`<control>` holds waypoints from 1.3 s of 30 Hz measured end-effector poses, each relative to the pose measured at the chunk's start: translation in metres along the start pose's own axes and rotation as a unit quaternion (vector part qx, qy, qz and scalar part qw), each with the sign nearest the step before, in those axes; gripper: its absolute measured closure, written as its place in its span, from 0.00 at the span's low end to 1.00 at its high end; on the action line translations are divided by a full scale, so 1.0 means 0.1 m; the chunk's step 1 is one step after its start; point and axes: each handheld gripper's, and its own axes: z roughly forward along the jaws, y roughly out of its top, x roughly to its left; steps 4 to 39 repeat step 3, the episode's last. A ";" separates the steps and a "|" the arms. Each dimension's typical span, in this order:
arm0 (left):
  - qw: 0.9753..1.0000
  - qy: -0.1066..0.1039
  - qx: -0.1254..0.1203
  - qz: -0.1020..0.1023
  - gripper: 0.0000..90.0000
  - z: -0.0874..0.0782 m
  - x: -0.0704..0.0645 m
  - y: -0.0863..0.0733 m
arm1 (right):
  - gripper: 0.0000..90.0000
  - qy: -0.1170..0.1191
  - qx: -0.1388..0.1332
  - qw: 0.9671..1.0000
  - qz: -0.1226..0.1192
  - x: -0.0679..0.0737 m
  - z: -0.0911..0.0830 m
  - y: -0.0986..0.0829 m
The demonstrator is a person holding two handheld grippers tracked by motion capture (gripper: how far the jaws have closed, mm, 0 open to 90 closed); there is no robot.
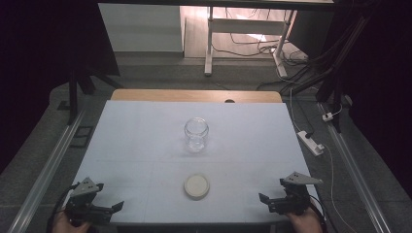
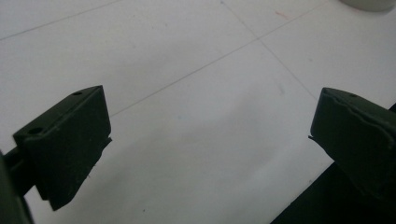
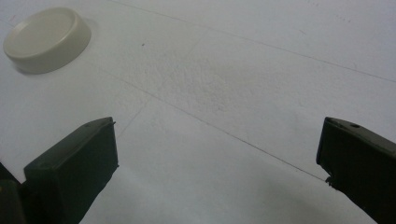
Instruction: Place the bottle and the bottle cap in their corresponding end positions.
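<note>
- Glass jar [image 1: 196, 134]: upright, lid off, mouth open, at the middle of the white table [image 1: 136, 141]; nothing touching it
- Cream lid [image 1: 197, 186]: lies flat on the table, nearer the person than the jar and well apart from it; in the right gripper view it sits at upper left [image 3: 46, 38], clear of both jaws
- Left gripper [image 1: 112, 208]: at the near left corner of the table, jaws spread wide, nothing between them; bare table under them [image 2: 210, 126]
- Right gripper [image 1: 266, 200]: at the near right corner, jaws spread wide, empty [image 3: 217, 158]; lid lies between the two grippers, touched by neither
</note>
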 end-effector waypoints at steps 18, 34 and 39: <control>1.000 -0.005 -0.003 -0.004 0.00 -0.01 0.01 0.00 | 0.00 -0.001 0.002 1.000 0.000 0.00 0.00 0.00; 1.000 -0.005 -0.003 -0.004 0.00 -0.01 0.01 0.00 | 0.00 -0.001 0.002 1.000 0.000 0.00 0.00 0.00; 1.000 -0.005 -0.003 -0.004 0.00 -0.01 0.01 0.00 | 0.00 -0.001 0.002 1.000 0.000 0.00 0.00 0.00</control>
